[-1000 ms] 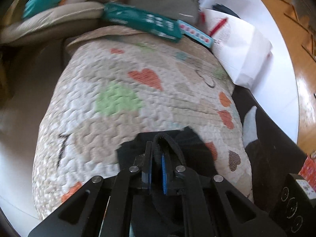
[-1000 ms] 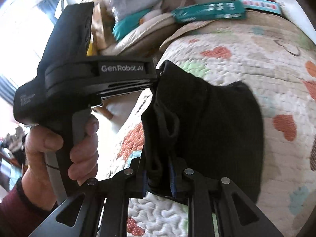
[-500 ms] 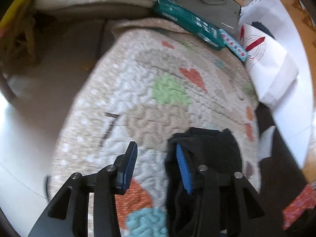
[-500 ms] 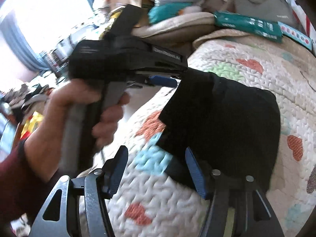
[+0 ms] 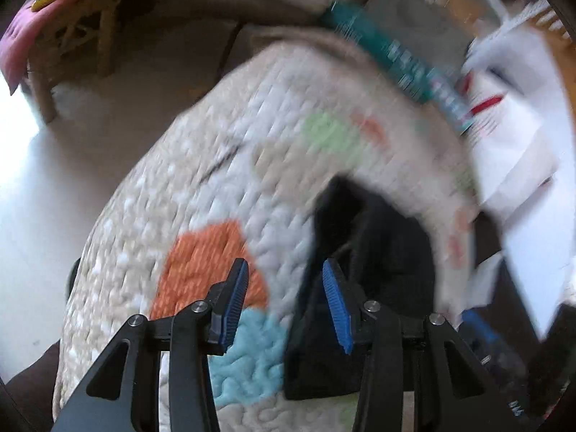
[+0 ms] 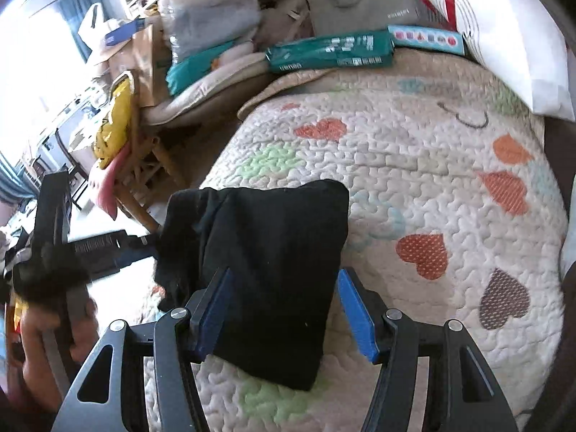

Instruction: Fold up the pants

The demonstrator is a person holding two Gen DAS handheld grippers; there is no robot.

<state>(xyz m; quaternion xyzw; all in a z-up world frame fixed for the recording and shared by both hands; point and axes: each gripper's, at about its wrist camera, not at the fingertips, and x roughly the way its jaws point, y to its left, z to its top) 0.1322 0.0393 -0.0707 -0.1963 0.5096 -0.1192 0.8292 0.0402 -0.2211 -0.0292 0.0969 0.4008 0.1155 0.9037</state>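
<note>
The black pants (image 6: 273, 266) lie folded in a rough rectangle on the heart-patterned quilt (image 6: 432, 165), with a bunched edge on their left side. My right gripper (image 6: 284, 313) hovers open over their near end, its blue pads apart and not pressing the cloth. In the left wrist view my left gripper (image 5: 286, 304) is open too, with only quilt (image 5: 216, 187) between its pads and the pants (image 5: 378, 248) just to the right, behind the right finger. The right wrist view shows the left gripper (image 6: 147, 242) at the pants' left edge, held by a hand (image 6: 43, 342).
A teal package (image 6: 329, 52), a pale blue box (image 6: 426, 37), a grey bag (image 6: 360, 3) and a white bag (image 6: 511, 43) crowd the quilt's far end. Left of the quilt stand a wicker chair (image 6: 144, 165) with yellow and pink things and stacked cushions (image 6: 216, 72). The quilt's left edge drops to a pale floor (image 5: 43, 194).
Both grippers were shut on the pants' edge and have opened and let go. The pants now lie flat on the quilt. The left gripper slid off to the left; the right drew back.
</note>
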